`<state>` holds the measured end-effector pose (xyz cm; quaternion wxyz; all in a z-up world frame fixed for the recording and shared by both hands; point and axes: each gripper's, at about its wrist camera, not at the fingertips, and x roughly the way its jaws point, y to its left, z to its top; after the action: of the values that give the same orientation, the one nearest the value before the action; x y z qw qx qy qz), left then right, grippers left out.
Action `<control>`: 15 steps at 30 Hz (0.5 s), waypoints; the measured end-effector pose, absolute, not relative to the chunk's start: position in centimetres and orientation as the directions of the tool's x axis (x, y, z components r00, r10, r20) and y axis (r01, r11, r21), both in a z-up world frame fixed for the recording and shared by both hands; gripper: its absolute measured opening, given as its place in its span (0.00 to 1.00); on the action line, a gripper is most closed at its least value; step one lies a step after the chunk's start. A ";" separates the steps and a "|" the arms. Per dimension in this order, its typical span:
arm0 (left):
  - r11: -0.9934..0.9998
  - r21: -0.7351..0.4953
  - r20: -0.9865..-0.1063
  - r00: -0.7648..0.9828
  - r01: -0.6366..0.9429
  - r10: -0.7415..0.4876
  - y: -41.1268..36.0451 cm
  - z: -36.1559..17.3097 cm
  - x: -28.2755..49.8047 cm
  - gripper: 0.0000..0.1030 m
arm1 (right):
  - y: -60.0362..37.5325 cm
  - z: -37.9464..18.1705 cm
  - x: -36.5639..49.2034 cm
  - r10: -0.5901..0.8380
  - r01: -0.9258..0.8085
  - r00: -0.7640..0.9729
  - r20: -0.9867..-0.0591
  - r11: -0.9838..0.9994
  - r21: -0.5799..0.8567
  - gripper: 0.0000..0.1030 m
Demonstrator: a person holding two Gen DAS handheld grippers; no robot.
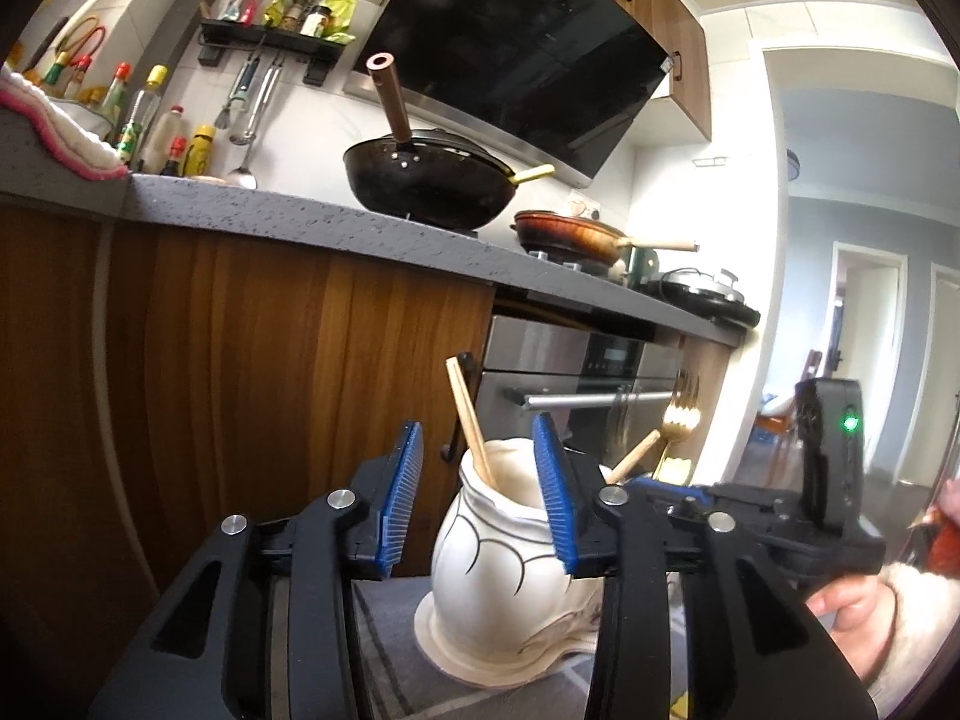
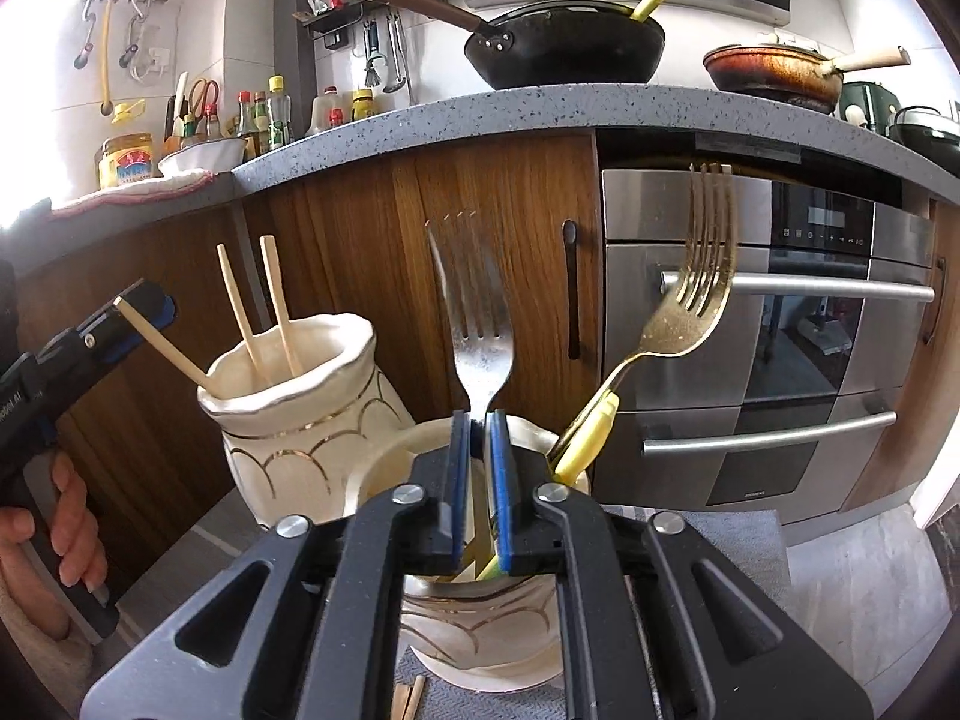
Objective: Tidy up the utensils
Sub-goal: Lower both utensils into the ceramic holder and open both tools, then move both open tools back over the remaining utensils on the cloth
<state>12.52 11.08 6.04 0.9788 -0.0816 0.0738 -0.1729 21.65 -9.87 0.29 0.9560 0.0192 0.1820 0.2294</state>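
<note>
My left gripper [image 1: 480, 498] stands open around the mouth of a white vase [image 1: 498, 558] that holds a wooden chopstick [image 1: 468, 420]; the pads touch neither. In the right wrist view this vase [image 2: 288, 420] holds three chopsticks [image 2: 240, 312], one leaning out toward the left gripper [image 2: 144, 306]. My right gripper [image 2: 478, 468] is over a second white vase [image 2: 480, 642]. Its jaws stand slightly apart around the neck of a silver fork [image 2: 483, 348], whose tines are blurred. That vase also holds a gold fork [image 2: 690, 312] and a yellow-handled utensil [image 2: 591, 432].
Both vases stand on a grey mat [image 2: 720, 540] on the floor before wooden cabinet doors [image 2: 510, 228] and a steel oven [image 2: 780, 330]. Loose chopsticks [image 2: 408, 702] lie by the near vase. Above runs a counter [image 2: 540, 105] with a wok [image 2: 570, 48].
</note>
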 end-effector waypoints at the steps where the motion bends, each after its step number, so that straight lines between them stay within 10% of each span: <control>1: 0.928 -0.186 -0.117 0.931 0.322 -0.346 11.1 6.0 12.5 0.47 | -9.9 0.5 21.3 0.448 -0.434 0.832 -0.327 0.893 0.119 0.28; 15: 0.964 -0.200 -0.111 0.974 0.174 -0.199 11.9 5.4 8.4 0.93 | -12.7 3.4 15.1 0.453 -0.433 0.874 -0.176 0.890 0.143 0.85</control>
<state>8.40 11.87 5.41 0.9889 -0.0947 0.0650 -0.0943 15.12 -12.74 3.39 0.9667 0.0494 0.1027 0.2292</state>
